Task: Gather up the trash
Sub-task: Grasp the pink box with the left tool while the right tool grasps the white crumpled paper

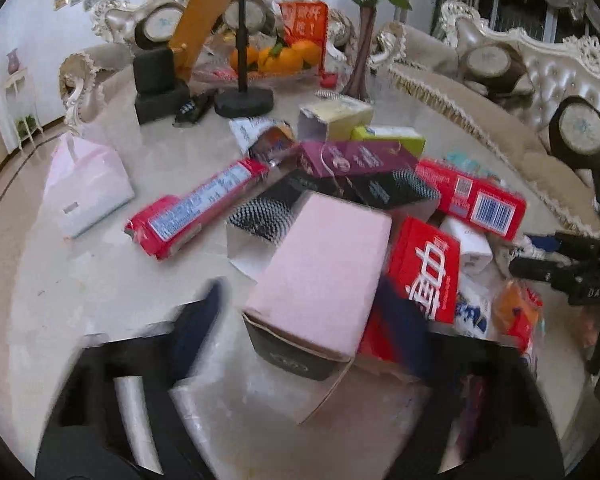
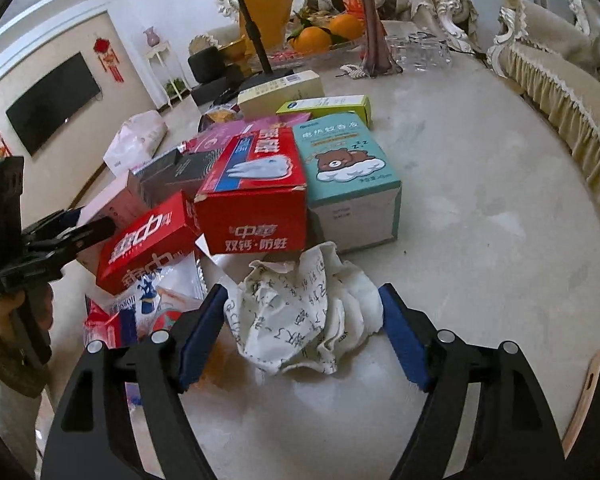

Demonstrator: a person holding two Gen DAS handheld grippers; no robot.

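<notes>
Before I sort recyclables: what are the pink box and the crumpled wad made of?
Pink box: thin cardboard, matte; a brown raw edge shows on its open flap. Crumpled wad: paper, likely; creased white sheet with handwriting, possibly tissue at one side.

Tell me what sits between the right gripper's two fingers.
In the right wrist view, the crumpled paper with handwriting lies on the table between the right gripper's open blue pads, touching neither clearly.
</notes>
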